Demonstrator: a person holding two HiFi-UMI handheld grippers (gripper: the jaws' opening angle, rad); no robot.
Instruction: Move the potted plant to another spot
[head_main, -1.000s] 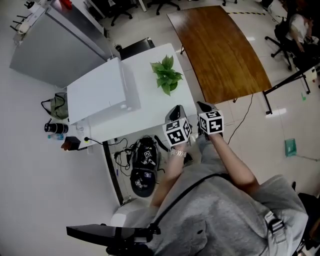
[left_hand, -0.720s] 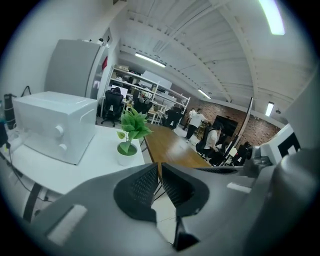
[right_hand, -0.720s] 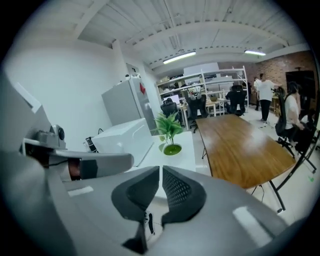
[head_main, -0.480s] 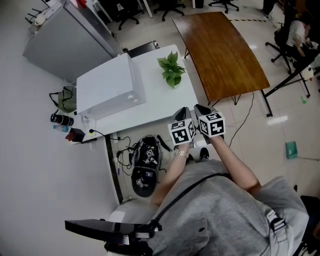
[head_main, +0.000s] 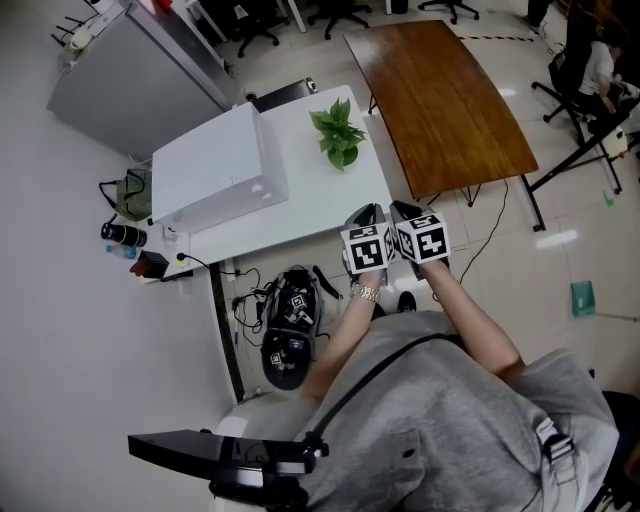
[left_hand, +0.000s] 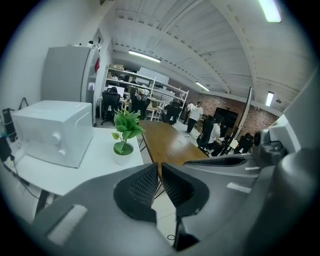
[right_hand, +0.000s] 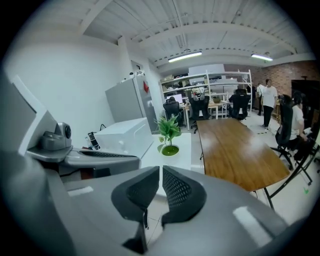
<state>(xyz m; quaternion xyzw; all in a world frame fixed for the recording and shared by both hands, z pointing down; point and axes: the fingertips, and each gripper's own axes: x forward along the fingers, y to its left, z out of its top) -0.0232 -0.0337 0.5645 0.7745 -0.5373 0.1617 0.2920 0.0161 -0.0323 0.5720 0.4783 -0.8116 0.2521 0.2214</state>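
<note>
The potted plant (head_main: 338, 137), green leaves in a small white pot, stands on the white table (head_main: 320, 200) near its far right corner. It also appears ahead in the left gripper view (left_hand: 124, 135) and in the right gripper view (right_hand: 169, 134). My left gripper (head_main: 366, 212) and right gripper (head_main: 404, 209) hover side by side over the table's near right edge, well short of the plant. The jaws of both are shut with nothing between them. The same shows for the left gripper (left_hand: 159, 169) and the right gripper (right_hand: 160, 171) in their own views.
A white boxy appliance (head_main: 215, 170) takes up the table's left half. To the right stands a brown wooden table (head_main: 440, 95), with a narrow gap between. Bags and cables (head_main: 285, 330) lie on the floor under the near edge. A grey cabinet (head_main: 130, 85) stands behind.
Both grippers have drifted a little up the picture and now sit closer together at the table's near edge. The plant has not moved on the table.
</note>
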